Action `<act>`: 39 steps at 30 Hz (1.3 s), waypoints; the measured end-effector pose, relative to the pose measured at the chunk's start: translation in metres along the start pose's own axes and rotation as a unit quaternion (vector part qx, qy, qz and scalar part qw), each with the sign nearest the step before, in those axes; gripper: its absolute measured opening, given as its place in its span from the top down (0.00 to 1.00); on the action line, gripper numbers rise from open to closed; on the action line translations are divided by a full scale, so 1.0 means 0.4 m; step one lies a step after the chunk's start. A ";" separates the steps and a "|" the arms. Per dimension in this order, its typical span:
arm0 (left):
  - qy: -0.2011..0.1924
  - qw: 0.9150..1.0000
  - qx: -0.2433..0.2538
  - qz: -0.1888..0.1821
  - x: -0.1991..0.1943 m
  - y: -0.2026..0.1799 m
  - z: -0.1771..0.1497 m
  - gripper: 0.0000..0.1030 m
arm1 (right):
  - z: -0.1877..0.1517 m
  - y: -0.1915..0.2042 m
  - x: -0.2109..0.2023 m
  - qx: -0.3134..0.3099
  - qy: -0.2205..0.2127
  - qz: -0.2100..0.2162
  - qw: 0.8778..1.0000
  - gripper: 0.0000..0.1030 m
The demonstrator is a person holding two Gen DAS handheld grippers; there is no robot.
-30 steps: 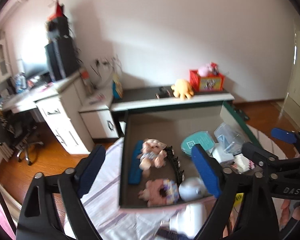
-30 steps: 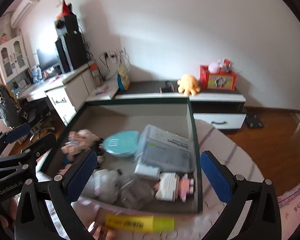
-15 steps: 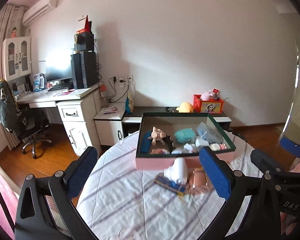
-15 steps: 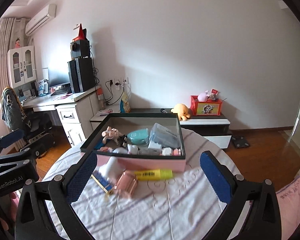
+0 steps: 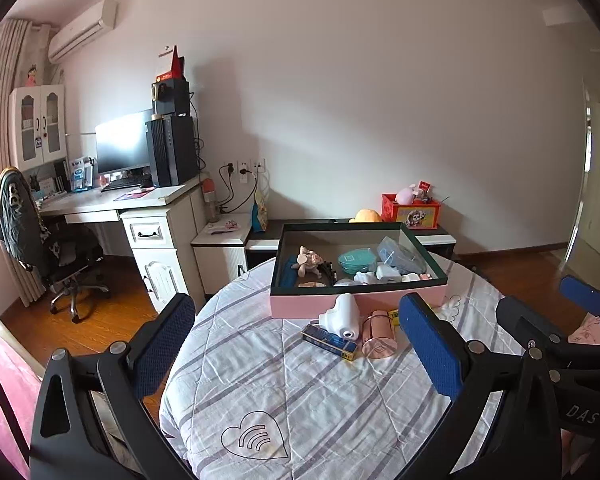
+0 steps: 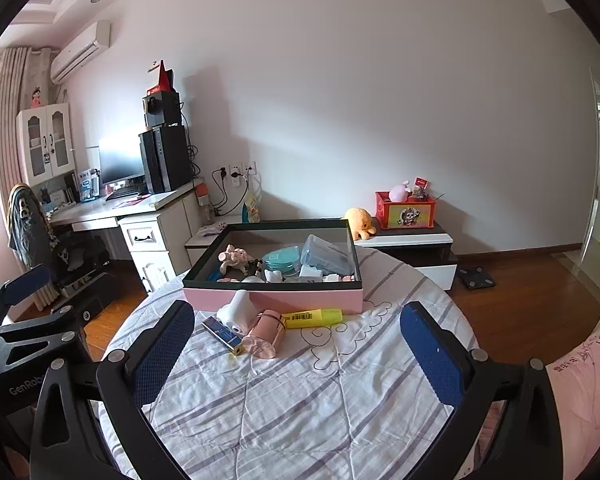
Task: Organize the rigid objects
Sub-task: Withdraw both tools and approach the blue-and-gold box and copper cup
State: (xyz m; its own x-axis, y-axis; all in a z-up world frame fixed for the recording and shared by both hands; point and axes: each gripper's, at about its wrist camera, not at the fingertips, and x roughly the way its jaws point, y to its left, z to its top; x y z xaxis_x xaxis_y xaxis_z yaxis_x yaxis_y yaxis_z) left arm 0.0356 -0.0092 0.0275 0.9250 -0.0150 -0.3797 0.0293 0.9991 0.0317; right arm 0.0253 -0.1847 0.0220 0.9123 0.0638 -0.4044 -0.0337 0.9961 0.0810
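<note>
A pink box with a dark green rim [image 5: 358, 302] [image 6: 272, 295] stands on the round table and holds plush toys, a teal round case and clear plastic boxes. In front of it lie a white device [image 5: 342, 316] [image 6: 236, 310], a blue flat box [image 5: 329, 341] [image 6: 224, 334], a pink bottle [image 5: 378, 332] [image 6: 265, 334] and a yellow highlighter [image 6: 312, 317]. My left gripper [image 5: 296, 344] and right gripper [image 6: 296, 344] are both open and empty, held back from the objects above the near part of the table.
The table wears a striped white quilted cloth [image 5: 300, 392]. A white desk with monitor and computer tower [image 5: 148, 200] and an office chair [image 5: 60, 256] stand at left. A low cabinet with an orange plush and a red toy box [image 6: 404, 210] stands behind the table.
Both grippers have pulled far back from above the box. The whole table and the loose objects in front of the box now show. Both grippers stay open.
</note>
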 end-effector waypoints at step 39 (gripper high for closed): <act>0.223 0.973 -0.040 -0.029 0.432 0.006 -0.194 0.00 | -0.142 -0.129 0.296 0.046 0.136 -0.013 0.990 0.00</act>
State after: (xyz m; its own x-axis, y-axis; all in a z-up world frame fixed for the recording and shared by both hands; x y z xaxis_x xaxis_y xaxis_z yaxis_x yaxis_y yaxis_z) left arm 0.1662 -0.0064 -0.1099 0.6651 -0.0706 -0.7434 0.0309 0.9973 -0.0671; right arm 0.1120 -0.2253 -0.0817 0.7683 0.0654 -0.6368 0.0357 0.9888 0.1446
